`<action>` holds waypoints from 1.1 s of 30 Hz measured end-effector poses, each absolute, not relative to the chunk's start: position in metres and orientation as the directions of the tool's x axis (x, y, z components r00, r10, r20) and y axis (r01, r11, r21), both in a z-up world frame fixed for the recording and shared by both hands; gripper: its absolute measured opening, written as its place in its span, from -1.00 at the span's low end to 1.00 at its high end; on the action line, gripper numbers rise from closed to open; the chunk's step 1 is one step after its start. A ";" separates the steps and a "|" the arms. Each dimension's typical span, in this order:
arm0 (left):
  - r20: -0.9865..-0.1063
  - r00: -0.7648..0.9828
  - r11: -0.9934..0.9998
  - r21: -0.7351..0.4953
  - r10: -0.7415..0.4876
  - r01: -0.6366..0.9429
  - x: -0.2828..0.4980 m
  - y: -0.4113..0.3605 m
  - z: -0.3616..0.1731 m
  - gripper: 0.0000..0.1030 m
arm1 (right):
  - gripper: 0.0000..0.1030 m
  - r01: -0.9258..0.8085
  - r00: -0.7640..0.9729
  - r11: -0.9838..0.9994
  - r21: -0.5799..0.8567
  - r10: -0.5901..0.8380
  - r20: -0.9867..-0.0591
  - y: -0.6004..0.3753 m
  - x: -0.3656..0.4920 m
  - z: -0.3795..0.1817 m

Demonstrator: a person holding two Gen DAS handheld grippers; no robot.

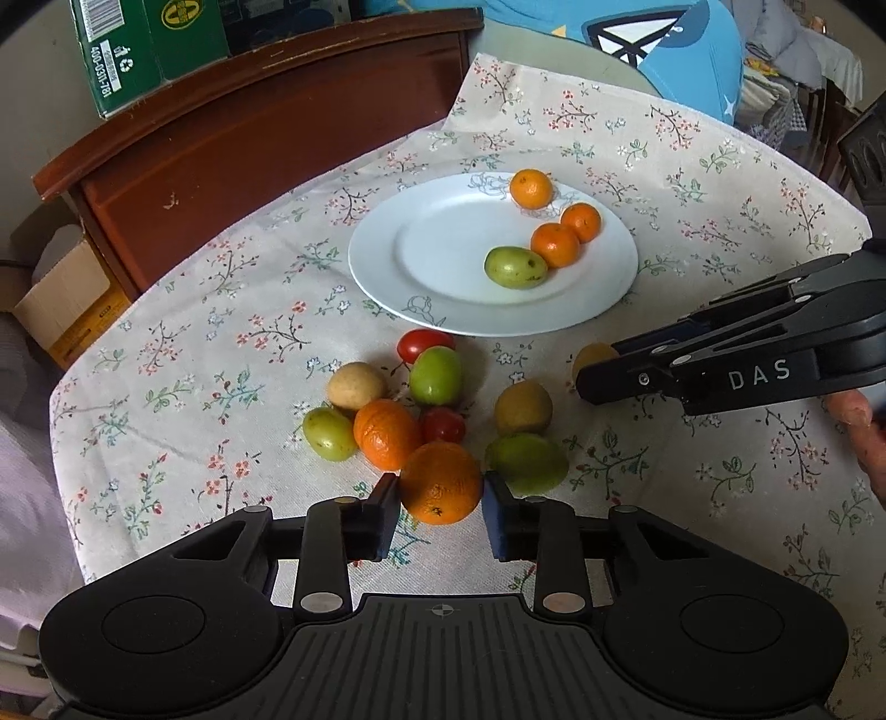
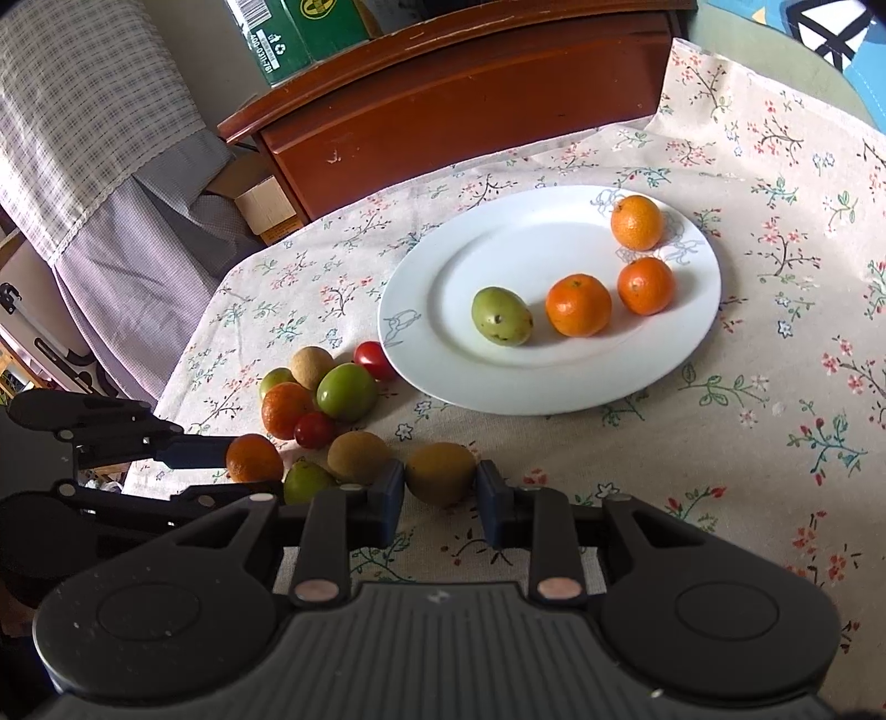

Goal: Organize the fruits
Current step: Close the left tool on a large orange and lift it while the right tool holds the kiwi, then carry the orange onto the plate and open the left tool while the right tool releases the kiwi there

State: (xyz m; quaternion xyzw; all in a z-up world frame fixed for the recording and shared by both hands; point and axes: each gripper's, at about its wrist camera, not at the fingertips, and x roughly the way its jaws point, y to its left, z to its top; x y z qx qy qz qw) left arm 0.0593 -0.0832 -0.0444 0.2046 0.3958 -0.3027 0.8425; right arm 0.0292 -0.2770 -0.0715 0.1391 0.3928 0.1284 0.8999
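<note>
My left gripper (image 1: 440,490) is shut on a large orange (image 1: 440,476) at the near edge of a loose fruit pile on the flowered tablecloth. The pile holds another orange (image 1: 385,432), green fruits (image 1: 436,375), two small tomatoes (image 1: 423,344) and brown fruits (image 1: 356,385). My right gripper (image 2: 440,484) is shut on a brown fruit (image 2: 440,471) that rests low over the cloth, just right of the pile. Beyond lies a white plate (image 2: 498,249) with three oranges (image 2: 578,304) and one green fruit (image 2: 501,315). From the right wrist view, the left gripper (image 2: 235,465) pinches its orange (image 2: 253,458).
A dark wooden cabinet (image 1: 249,138) stands behind the table with a green carton (image 1: 122,55) on top. A cardboard box (image 1: 66,299) sits low on the left past the table edge. Blue fabric (image 1: 664,44) lies at the back right. A hand (image 1: 864,437) shows behind the right gripper.
</note>
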 end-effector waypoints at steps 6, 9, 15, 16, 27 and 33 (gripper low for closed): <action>-0.743 0.549 0.762 0.082 -0.382 0.642 0.061 -0.082 -0.025 -0.43 | -0.45 -0.120 0.678 0.920 0.374 0.351 -0.646 -0.282 0.028 -0.064; -0.726 0.565 0.777 0.068 -0.392 0.626 0.064 -0.083 -0.020 -0.43 | -0.45 -0.129 0.690 0.918 0.375 0.355 -0.631 -0.283 0.028 -0.059; -0.695 0.597 0.797 0.057 -0.400 0.601 0.067 -0.088 -0.011 -0.43 | -0.45 -0.139 0.725 0.910 0.390 0.361 -0.586 -0.288 0.028 -0.044; -0.691 0.600 0.801 0.052 -0.402 0.597 0.068 -0.089 -0.010 -0.43 | -0.45 -0.138 0.730 0.907 0.398 0.365 -0.579 -0.290 0.029 -0.042; -0.627 0.639 0.821 0.000 -0.445 0.571 0.084 -0.102 0.011 -0.43 | -0.45 -0.145 0.792 0.900 0.410 0.354 -0.497 -0.319 0.041 -0.002; -0.616 0.644 0.828 -0.022 -0.453 0.561 0.103 -0.112 0.015 -0.43 | -0.45 -0.145 0.799 0.909 0.390 0.341 -0.496 -0.332 0.063 0.006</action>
